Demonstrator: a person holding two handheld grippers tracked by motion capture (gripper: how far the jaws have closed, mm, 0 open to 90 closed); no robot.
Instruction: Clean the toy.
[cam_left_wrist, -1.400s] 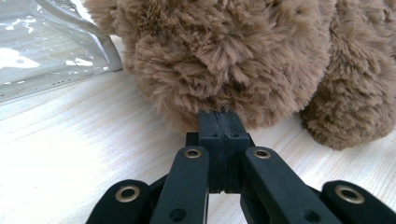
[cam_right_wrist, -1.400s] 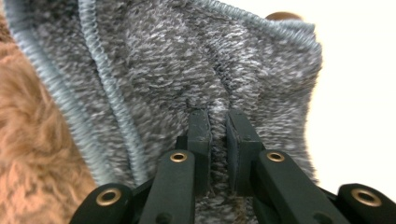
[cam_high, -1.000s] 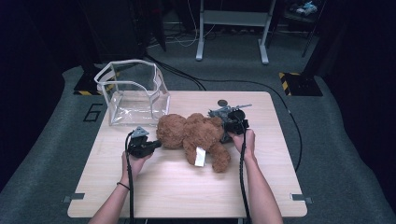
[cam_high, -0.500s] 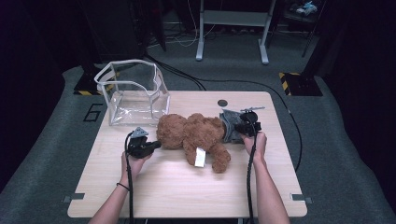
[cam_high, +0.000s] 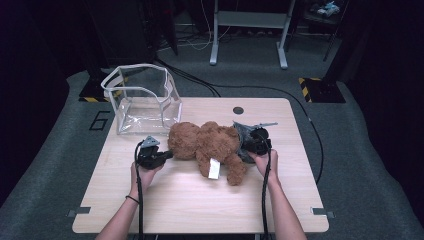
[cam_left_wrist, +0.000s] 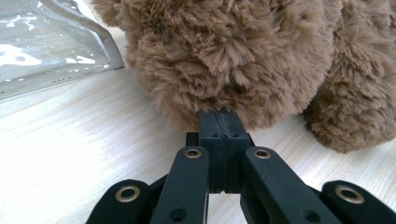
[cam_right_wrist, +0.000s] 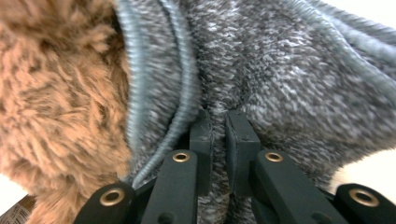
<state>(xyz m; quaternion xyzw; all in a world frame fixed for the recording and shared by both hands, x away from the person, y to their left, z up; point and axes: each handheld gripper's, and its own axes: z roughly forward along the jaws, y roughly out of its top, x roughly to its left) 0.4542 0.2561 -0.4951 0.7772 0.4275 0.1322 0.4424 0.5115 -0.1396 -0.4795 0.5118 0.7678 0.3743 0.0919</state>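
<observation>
A brown teddy bear (cam_high: 210, 142) lies on its side across the wooden table (cam_high: 200, 205), with a white tag (cam_high: 214, 168) hanging from it. At its left end, my left gripper (cam_high: 170, 154) is shut, and its tips touch the fur. Seen close in the left gripper view, the left gripper (cam_left_wrist: 219, 119) has its pads together against the bear (cam_left_wrist: 233, 56); whether a tuft is pinched is hidden. At the bear's right end, my right gripper (cam_high: 246, 145) is shut on a grey knitted garment (cam_high: 243, 131). In the right gripper view the garment (cam_right_wrist: 280, 70) runs between the right gripper (cam_right_wrist: 219, 123) pads, beside the bear (cam_right_wrist: 56, 93).
A clear plastic bag (cam_high: 145, 100) stands open at the table's far left corner, and its edge (cam_left_wrist: 46, 42) shows in the left gripper view. A dark round hole (cam_high: 238, 110) sits near the far edge. Bare wood lies in front of the bear.
My right gripper has shifted a little right and toward the near edge with the grey garment, staying against the bear's right end. The left gripper and the bear have kept still.
</observation>
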